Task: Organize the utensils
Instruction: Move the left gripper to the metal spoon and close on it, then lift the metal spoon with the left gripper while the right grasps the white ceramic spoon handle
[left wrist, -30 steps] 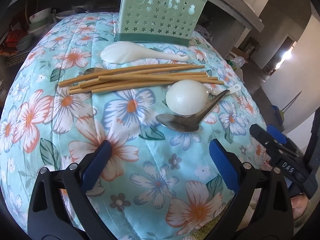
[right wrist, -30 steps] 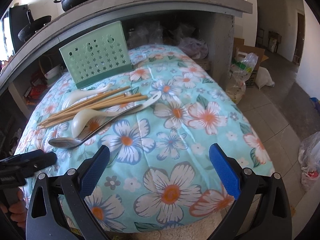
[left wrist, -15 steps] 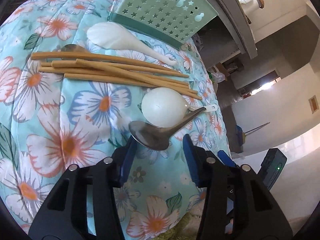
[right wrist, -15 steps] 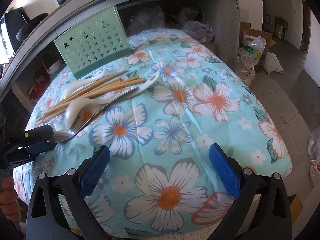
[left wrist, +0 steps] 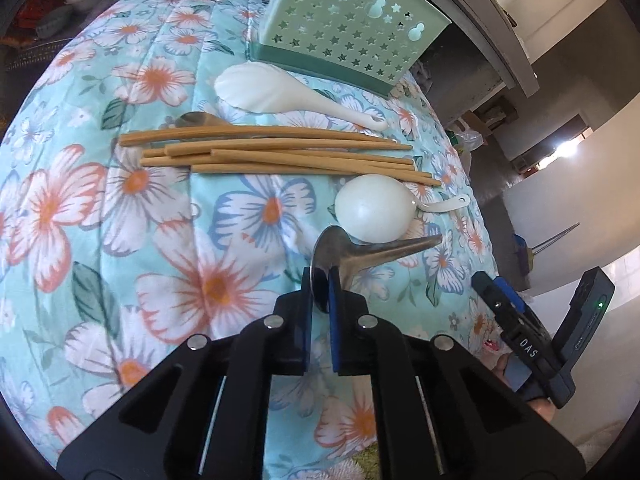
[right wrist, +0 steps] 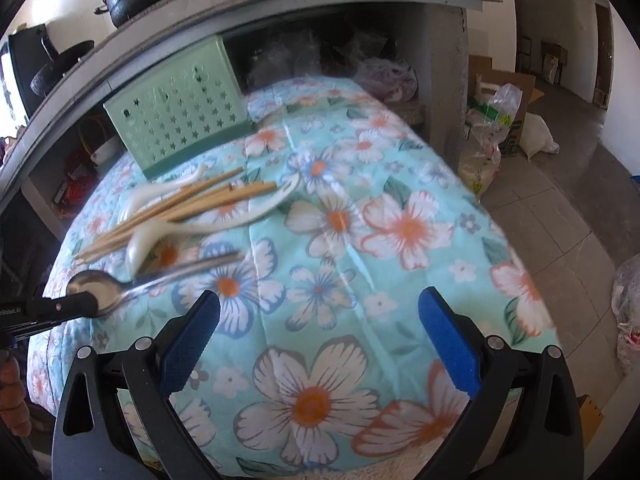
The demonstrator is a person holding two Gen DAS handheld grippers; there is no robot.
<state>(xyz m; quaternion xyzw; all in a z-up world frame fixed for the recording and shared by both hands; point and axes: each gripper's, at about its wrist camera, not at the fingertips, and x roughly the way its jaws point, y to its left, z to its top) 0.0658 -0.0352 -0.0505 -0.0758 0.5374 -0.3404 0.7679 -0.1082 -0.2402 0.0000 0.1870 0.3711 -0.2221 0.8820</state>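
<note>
Left gripper (left wrist: 321,289), black frame, blue pads: jaws just closing, pinched on bowl of metal spoon (left wrist: 360,250), pointing 12 o'clock. Right gripper (right wrist: 318,334): jaws spread wide, nothing between.

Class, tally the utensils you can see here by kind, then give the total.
metal spoons: 2
white spoons: 2
wooden chopsticks: 6
Total: 10

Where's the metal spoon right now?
In the left wrist view the metal spoon is low and centre, its bowl pinched in the left hand-held gripper, just in front of the round white ladle, handle pointing right.
</note>
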